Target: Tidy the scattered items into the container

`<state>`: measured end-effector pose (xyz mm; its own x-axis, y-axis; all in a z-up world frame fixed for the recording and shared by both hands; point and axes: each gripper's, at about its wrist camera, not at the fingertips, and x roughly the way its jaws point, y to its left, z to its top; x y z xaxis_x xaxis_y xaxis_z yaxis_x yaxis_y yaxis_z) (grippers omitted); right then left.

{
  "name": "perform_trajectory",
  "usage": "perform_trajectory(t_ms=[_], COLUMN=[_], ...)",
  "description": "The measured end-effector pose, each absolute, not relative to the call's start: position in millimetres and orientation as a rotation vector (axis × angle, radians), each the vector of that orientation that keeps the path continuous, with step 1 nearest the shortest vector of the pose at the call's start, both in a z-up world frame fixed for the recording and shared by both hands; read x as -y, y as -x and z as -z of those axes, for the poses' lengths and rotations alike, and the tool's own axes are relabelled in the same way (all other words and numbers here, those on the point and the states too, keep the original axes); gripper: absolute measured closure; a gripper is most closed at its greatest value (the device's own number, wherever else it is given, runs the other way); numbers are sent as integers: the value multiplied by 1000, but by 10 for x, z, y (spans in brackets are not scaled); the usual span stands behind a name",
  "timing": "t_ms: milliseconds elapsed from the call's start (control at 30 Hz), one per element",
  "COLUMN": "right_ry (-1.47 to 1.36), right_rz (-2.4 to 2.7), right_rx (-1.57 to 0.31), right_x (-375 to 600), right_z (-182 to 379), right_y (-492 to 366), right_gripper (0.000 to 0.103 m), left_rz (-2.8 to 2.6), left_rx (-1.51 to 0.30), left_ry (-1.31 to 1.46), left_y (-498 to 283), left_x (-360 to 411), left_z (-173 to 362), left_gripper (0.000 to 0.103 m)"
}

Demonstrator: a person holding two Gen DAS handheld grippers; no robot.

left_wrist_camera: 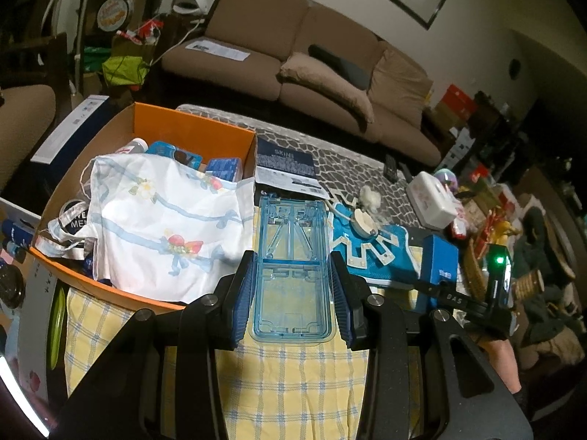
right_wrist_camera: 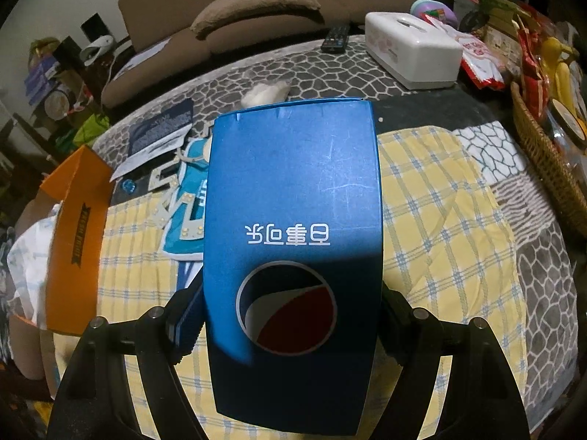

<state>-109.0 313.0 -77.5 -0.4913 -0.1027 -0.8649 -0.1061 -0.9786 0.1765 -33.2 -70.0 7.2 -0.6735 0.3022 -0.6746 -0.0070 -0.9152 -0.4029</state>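
Two items are in my grip at once. My left gripper (left_wrist_camera: 291,293) pinches the clear blue plastic case (left_wrist_camera: 291,260) by its long sides, its long axis running straight away from me, and the orange box (left_wrist_camera: 190,128) — the container — sits just beside it to the left, already half buried under a floral cloth bag (left_wrist_camera: 165,220). My right gripper (right_wrist_camera: 290,315) clamps the blue Pepsi carton (right_wrist_camera: 293,238) across its width above the yellow checked cloth (right_wrist_camera: 440,220); from there the orange box (right_wrist_camera: 73,227) lies well off to the left — so I judge the left hand nearer.
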Motion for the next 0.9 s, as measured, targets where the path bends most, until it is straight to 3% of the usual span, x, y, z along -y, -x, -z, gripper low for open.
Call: perform_trajectory(t_ms=[300, 500, 700, 800, 900], right_ry=[1594, 1605, 1607, 1625, 1648], right_rz=[-2714, -2746, -2766, -2796, -2880], right_rx=[-326, -303, -371, -406, -417], right_x=[-3035, -2947, -2915, -2812, -2592], right_z=[757, 730, 700, 655, 545], right_y=[1043, 995, 1001, 978, 899], right_gripper=[23, 23, 23, 23, 23], left_rz=[-2806, -2979, -2881, -2828, -2738], left_rx=[591, 679, 447, 501, 618], left_ry=[1126, 1307, 1554, 1653, 1660], left_y=[482, 825, 1042, 1061, 1045], left_x=[1124, 1803, 1812, 1787, 1843], left_z=[-238, 89, 473, 604, 518], left_gripper=[67, 67, 67, 67, 47])
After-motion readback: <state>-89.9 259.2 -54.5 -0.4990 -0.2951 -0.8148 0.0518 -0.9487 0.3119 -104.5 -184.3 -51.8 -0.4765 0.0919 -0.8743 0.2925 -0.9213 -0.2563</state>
